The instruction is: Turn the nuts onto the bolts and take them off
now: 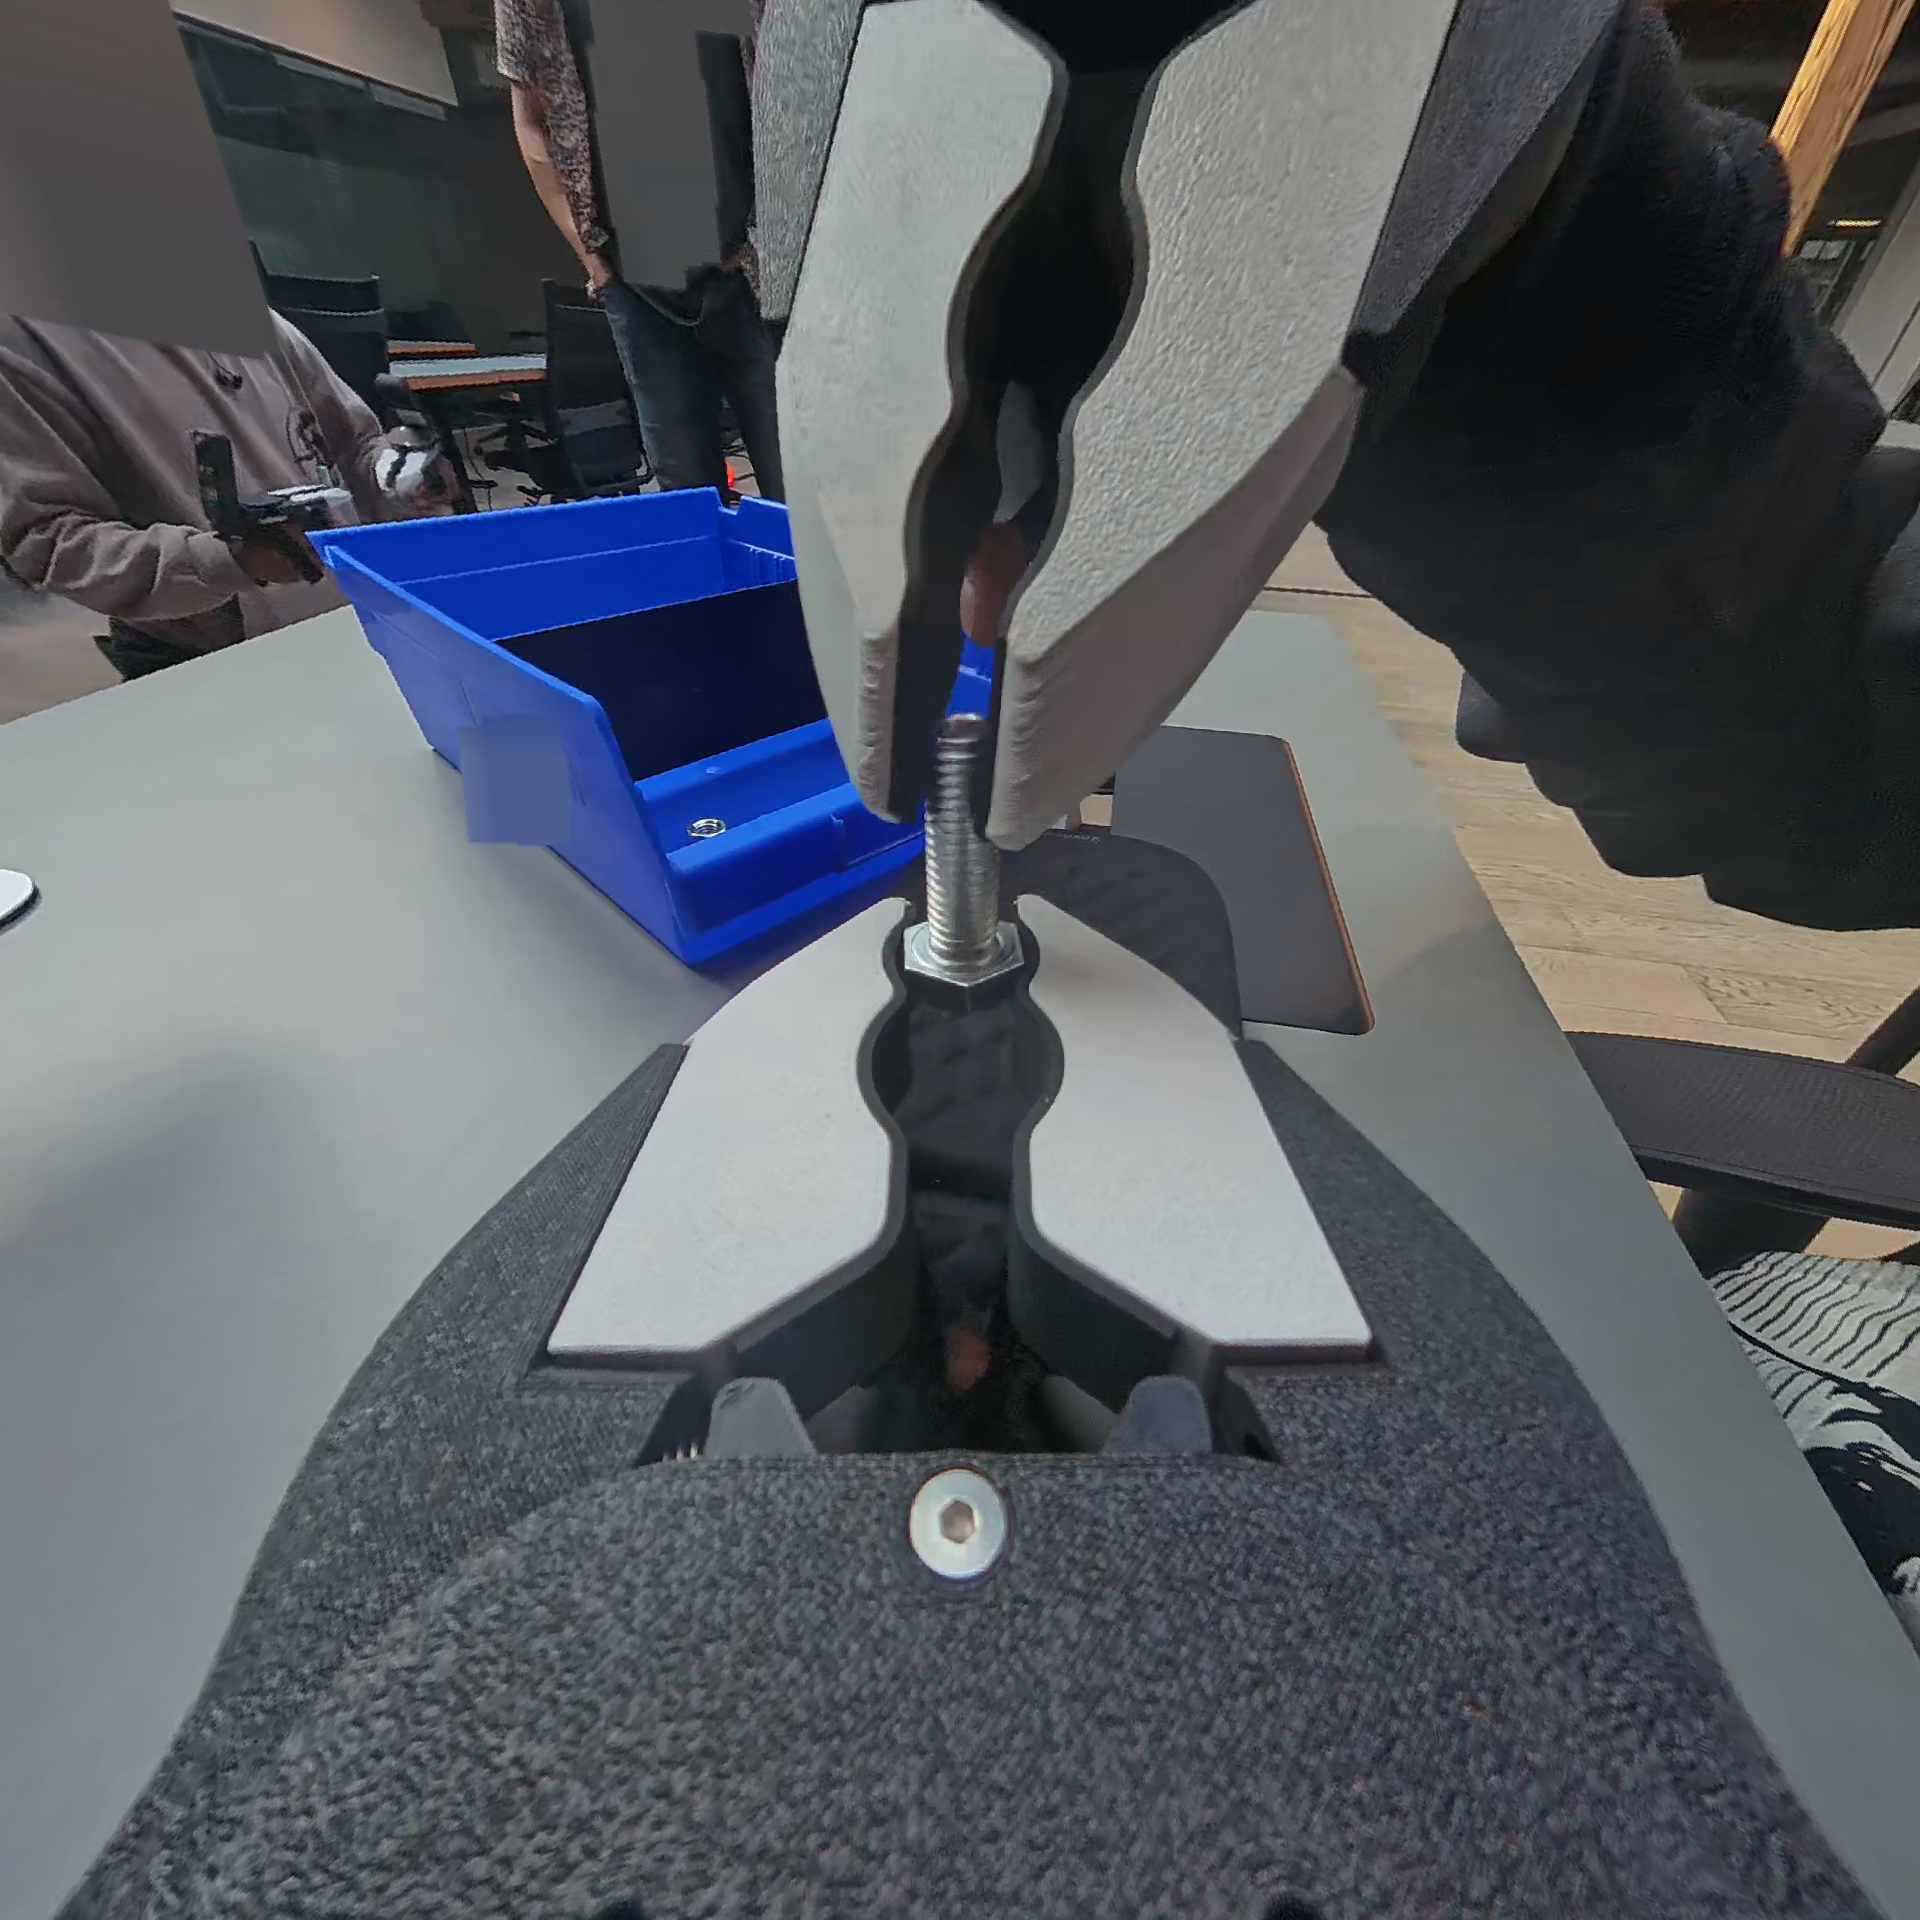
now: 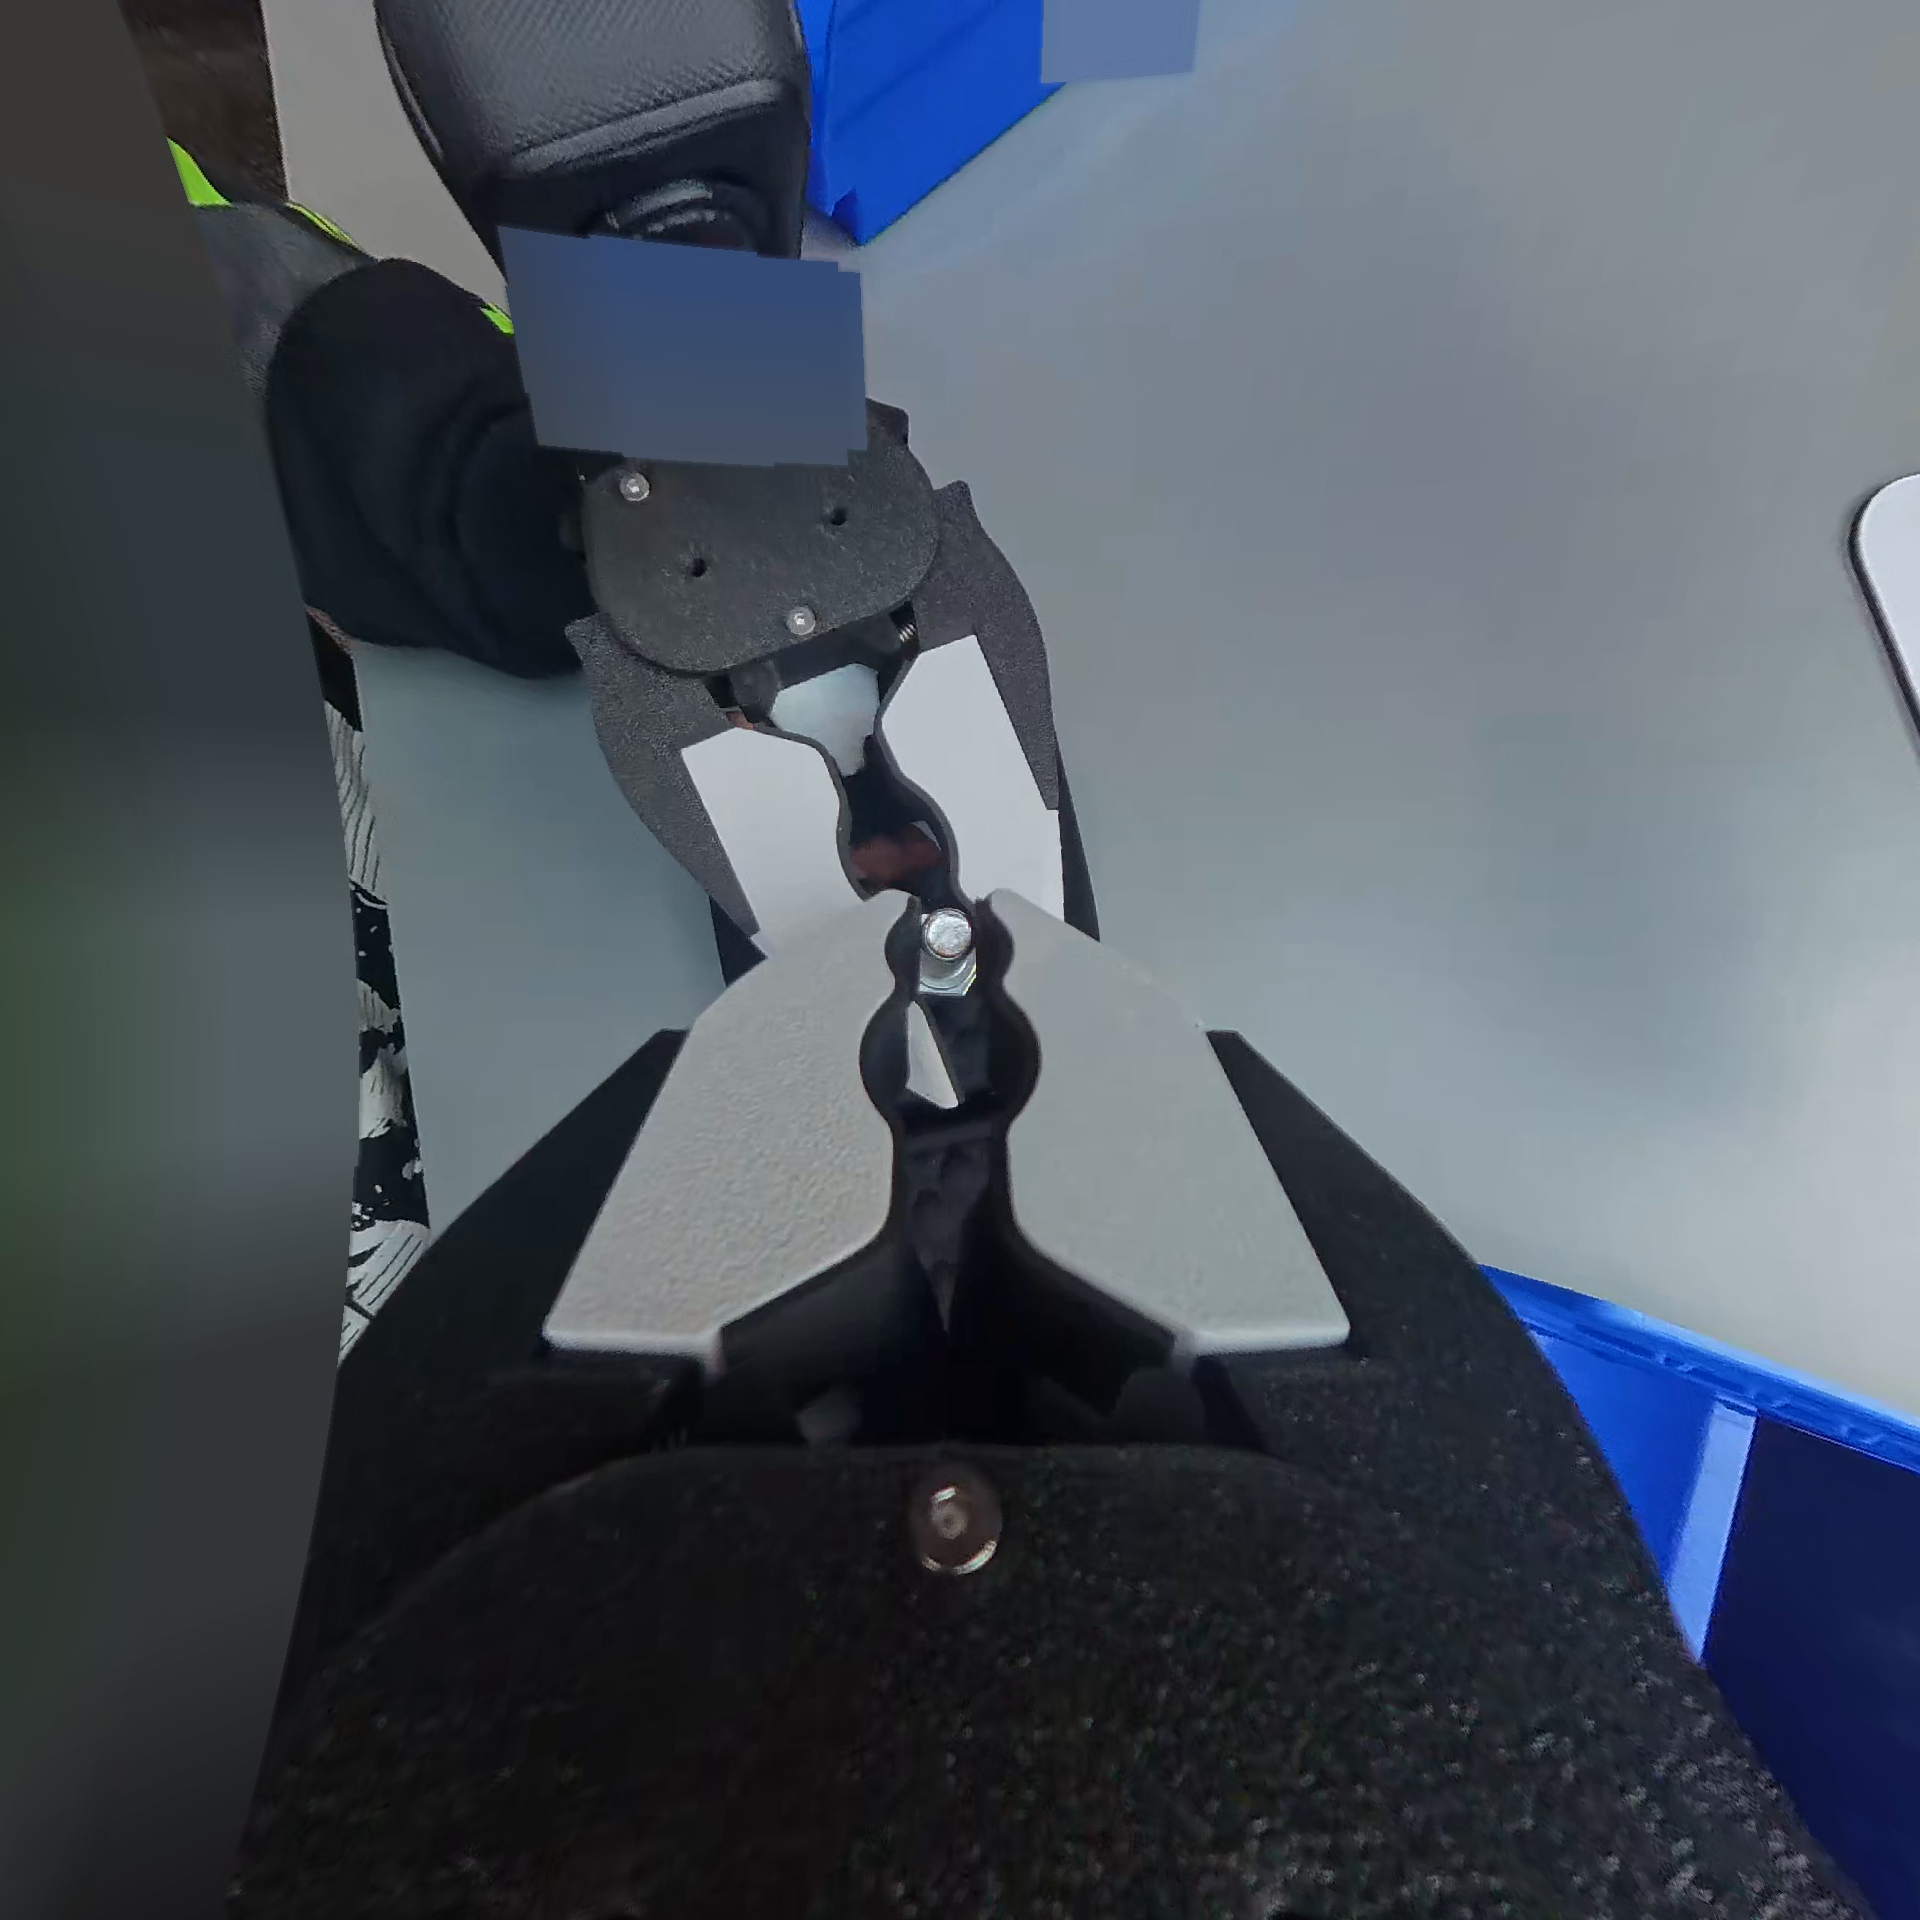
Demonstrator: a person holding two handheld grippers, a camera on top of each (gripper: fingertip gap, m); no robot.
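Left claw (image 1: 961, 940) pinches silver steel hex nut (image 1: 964, 961); right claw (image 1: 940, 810) clamps threaded zinc-plated bolt (image 1: 961, 831). Rigid, slick, light hardware: grip nut flats, bolt tip.

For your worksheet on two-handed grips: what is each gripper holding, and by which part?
The left gripper clamps the nut by its flats. The right gripper pinches the bolt by the free end of its threaded shaft.
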